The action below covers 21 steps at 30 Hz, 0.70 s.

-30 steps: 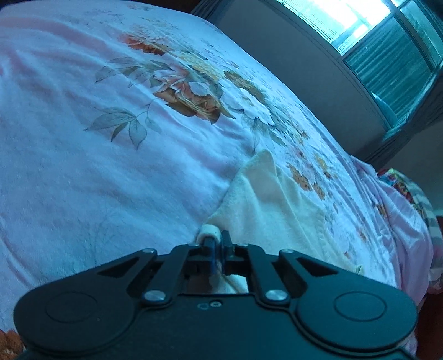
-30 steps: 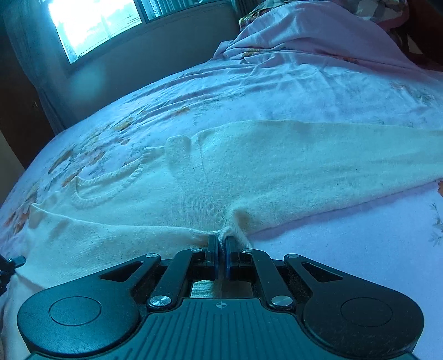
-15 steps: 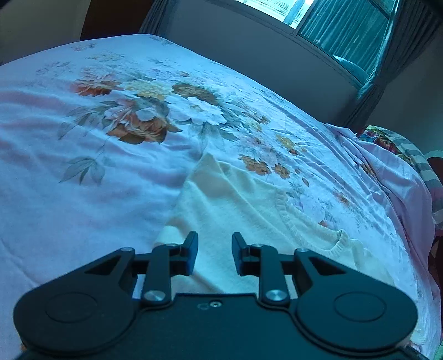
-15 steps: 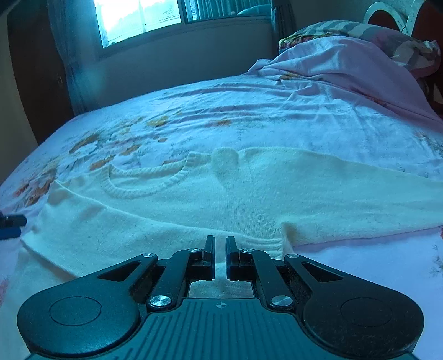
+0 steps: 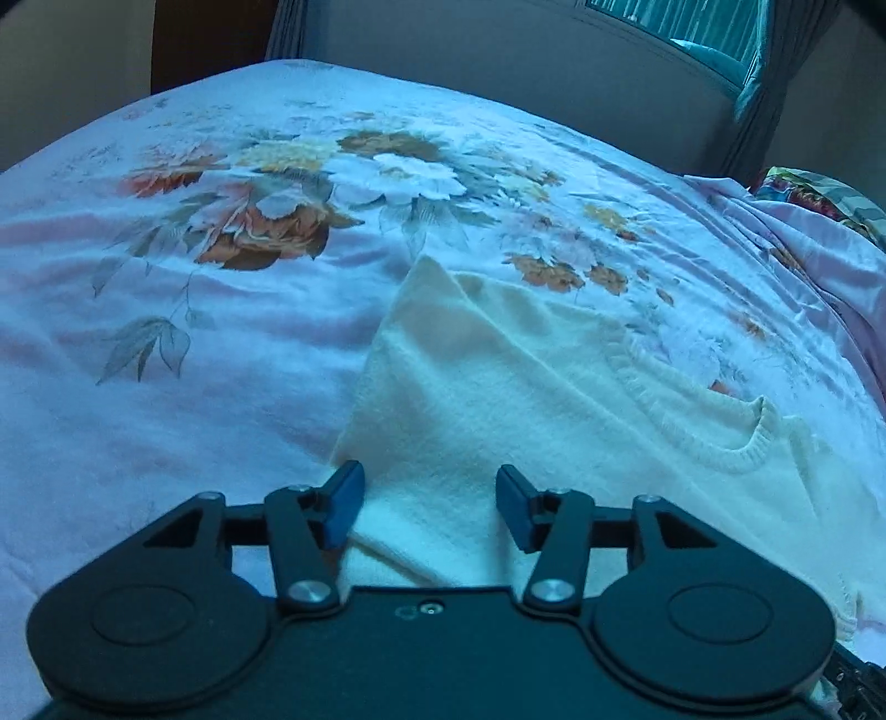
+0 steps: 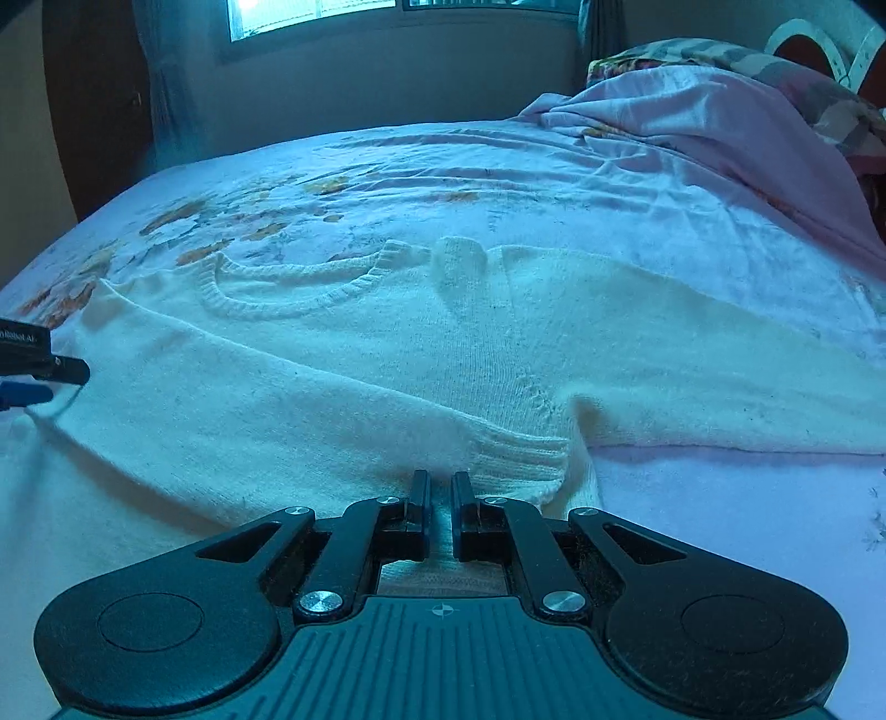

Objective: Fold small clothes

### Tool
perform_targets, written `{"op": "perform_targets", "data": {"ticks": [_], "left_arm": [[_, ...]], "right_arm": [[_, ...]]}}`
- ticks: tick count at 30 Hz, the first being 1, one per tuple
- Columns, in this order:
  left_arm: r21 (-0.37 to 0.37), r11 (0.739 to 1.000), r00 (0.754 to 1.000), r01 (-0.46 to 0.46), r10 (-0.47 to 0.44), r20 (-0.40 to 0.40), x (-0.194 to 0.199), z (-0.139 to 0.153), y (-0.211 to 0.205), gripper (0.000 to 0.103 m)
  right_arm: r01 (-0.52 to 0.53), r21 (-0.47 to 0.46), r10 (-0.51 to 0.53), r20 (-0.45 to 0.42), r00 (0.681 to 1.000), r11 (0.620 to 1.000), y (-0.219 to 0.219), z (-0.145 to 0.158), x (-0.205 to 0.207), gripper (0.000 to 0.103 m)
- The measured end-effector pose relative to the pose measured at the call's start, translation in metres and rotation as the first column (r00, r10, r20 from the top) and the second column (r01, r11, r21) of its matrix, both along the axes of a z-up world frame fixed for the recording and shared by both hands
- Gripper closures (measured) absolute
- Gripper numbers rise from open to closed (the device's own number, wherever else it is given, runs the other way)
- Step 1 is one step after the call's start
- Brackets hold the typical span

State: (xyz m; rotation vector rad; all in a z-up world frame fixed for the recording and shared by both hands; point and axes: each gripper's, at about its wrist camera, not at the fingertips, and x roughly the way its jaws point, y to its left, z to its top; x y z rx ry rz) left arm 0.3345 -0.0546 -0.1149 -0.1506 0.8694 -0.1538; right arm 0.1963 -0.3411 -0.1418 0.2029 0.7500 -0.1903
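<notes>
Far left in your right wrist view, your left gripper (image 6: 27, 382) pokes in at the frame edge, right at the sweater's (image 6: 387, 365) left end. From its own camera the left gripper (image 5: 426, 501) has its jaws opening, the 2 blue pads (image 5: 344, 501) standing well apart above the cream knit and pressing on nothing; the cloth lies under the gap, not pinched.

Moving right, the sweater (image 5: 526, 399) lies flat on the floral bedsheet (image 5: 166, 332). Its long axis runs left to right across your right wrist view, and the ribbed neckline (image 6: 288, 282) faces away from you, toward the window (image 6: 310, 11) wall. The left sleeve looks folded in over the body; the fold's corner points up the bed in the left view.

Centre now: your right gripper (image 6: 440, 498) sits at the ribbed hem (image 6: 520, 459) on the near edge, fingers drawn almost together with only a thin slit between them. You cannot tell from here whether cloth is caught in that slit.

Further right, the other sleeve (image 6: 747, 387) stretches straight out to the right edge. Beyond it, a pink blanket (image 6: 720, 127) is bunched against a patterned pillow (image 6: 692, 55).
</notes>
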Motion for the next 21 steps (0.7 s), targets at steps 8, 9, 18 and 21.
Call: {"op": "perform_targets", "data": {"ticks": [8, 9, 18, 21], "left_arm": [[0.055, 0.990, 0.992, 0.130, -0.130, -0.001, -0.056, 0.025, -0.039, 0.036], [0.070, 0.985, 0.988, 0.155, -0.156, -0.002, -0.063, 0.025, -0.050, 0.036], [0.056, 0.962, 0.963, 0.268, -0.266, -0.034, -0.085, 0.014, -0.134, 0.036], [0.060, 0.958, 0.960, 0.280, -0.279, -0.033, -0.085, 0.010, -0.152, 0.036]], "right_arm": [[0.112, 0.052, -0.112, 0.001, 0.994, 0.992, -0.040, 0.020, -0.036, 0.099], [0.143, 0.063, -0.142, -0.006, 0.990, 0.988, -0.050, 0.020, -0.042, 0.099], [0.387, 0.122, -0.384, -0.046, 0.922, 0.914, -0.160, 0.018, -0.092, 0.099], [0.471, 0.134, -0.467, -0.061, 0.882, 0.872, -0.203, 0.012, -0.105, 0.099]]}}
